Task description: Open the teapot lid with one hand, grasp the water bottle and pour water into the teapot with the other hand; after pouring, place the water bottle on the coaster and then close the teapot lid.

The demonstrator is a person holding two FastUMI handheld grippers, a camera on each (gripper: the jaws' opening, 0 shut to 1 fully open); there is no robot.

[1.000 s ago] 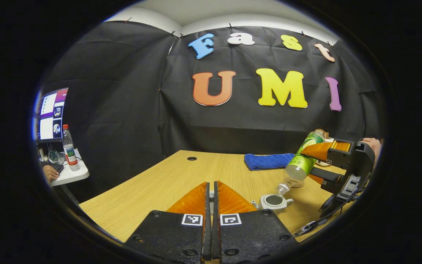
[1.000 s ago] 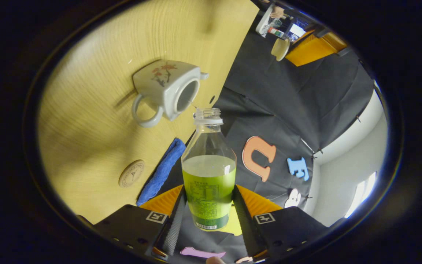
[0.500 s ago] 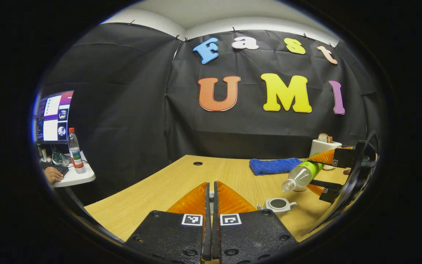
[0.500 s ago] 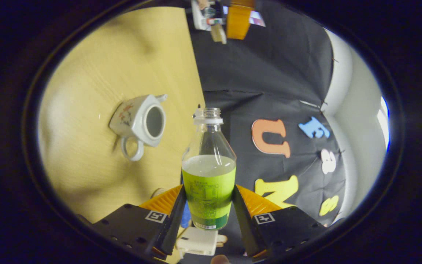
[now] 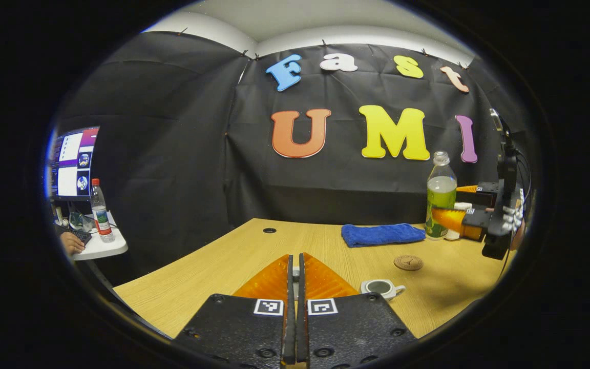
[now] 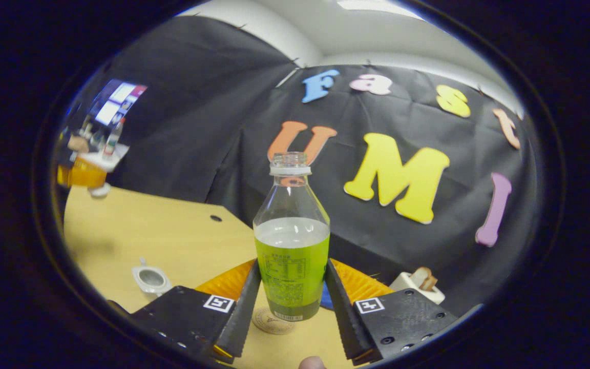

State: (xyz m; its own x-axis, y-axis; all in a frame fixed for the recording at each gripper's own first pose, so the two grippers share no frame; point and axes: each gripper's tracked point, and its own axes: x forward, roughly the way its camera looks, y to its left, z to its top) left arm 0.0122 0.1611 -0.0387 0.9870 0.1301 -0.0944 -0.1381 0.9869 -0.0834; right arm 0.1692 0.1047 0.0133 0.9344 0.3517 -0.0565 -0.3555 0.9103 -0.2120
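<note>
Right tool (image 6: 291, 302) pinched bottle (image 6: 291, 241) upright above coaster (image 6: 273, 321). Left tool (image 5: 295, 277) pressed together, contents unclear. Pot (image 5: 380, 288) open. Risk: off-centre set-down, uncapped bottle tips, spills.

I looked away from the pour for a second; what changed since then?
The right gripper swung the clear green-labelled water bottle from tilted over the white ceramic teapot back upright, away above the round brown coaster. Its jaws stay clamped on the bottle. The teapot stays open; the left gripper stays shut.
</note>
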